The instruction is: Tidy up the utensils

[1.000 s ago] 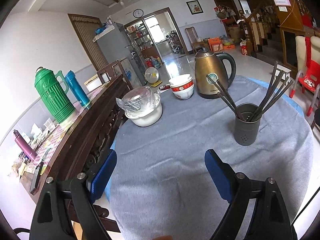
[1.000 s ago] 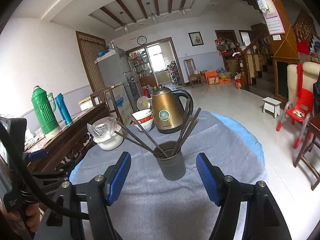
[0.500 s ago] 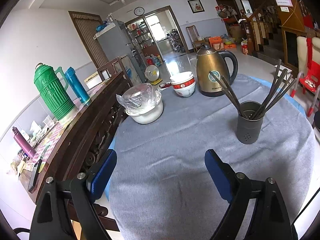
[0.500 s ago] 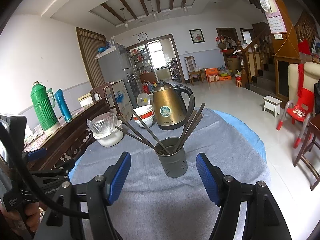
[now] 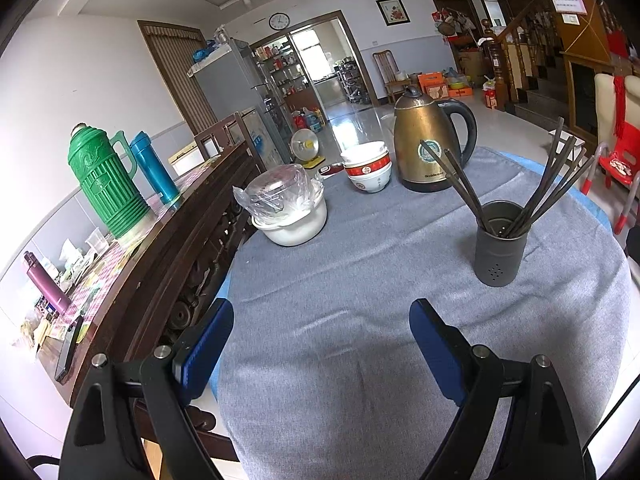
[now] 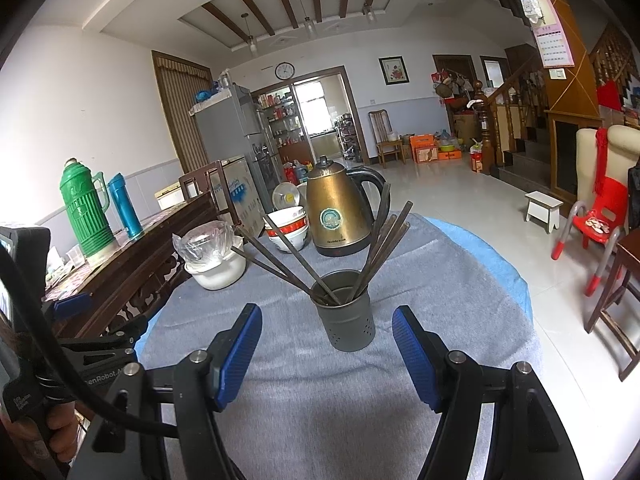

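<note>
One holder, one kettle, one white pot and two flasks are counted; the chopsticks overlap too much.

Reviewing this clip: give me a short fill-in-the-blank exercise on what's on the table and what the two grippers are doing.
1. The dark chopsticks stand in a grey perforated metal ____.
2. Behind that holder stands a bronze electric ____ with a black handle.
3. Both the left gripper and the right gripper have their jaws ____ and hold nothing.
4. The white pot beside the stacked bowls is covered with clear ____ wrap.

Missing words: holder; kettle; open; plastic
</note>
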The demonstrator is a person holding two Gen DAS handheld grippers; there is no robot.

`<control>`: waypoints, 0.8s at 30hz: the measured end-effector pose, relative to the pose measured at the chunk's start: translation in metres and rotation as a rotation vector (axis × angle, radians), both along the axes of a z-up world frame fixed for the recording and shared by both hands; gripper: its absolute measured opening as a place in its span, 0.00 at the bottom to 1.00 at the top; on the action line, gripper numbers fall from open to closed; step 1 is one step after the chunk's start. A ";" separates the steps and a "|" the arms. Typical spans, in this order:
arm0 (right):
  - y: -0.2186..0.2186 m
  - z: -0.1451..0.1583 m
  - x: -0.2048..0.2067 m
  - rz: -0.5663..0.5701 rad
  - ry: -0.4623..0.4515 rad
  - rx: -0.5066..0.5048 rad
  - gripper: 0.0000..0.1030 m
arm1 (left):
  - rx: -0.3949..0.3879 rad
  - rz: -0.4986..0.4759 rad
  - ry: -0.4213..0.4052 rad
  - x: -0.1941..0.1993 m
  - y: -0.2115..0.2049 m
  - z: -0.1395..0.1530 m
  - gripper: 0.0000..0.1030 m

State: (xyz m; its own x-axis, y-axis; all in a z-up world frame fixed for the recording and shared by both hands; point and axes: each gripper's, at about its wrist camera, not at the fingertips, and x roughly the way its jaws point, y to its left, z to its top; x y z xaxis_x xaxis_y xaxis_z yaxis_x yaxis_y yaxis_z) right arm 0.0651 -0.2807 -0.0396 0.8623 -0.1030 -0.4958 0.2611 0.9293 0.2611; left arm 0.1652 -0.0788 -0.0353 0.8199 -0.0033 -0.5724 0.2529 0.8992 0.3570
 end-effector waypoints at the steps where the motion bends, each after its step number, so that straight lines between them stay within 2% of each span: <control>1: 0.000 0.000 0.000 0.000 0.000 0.001 0.70 | 0.001 0.000 0.000 0.000 0.000 0.000 0.87; 24: 0.001 -0.001 0.000 -0.020 0.000 0.004 0.70 | -0.007 -0.018 0.004 -0.003 -0.003 -0.001 0.87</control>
State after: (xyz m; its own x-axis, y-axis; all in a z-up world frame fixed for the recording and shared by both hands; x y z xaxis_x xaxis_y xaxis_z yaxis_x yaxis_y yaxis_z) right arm 0.0647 -0.2792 -0.0411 0.8602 -0.1180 -0.4960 0.2791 0.9231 0.2645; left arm 0.1625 -0.0818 -0.0363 0.8175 -0.0223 -0.5755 0.2707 0.8969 0.3496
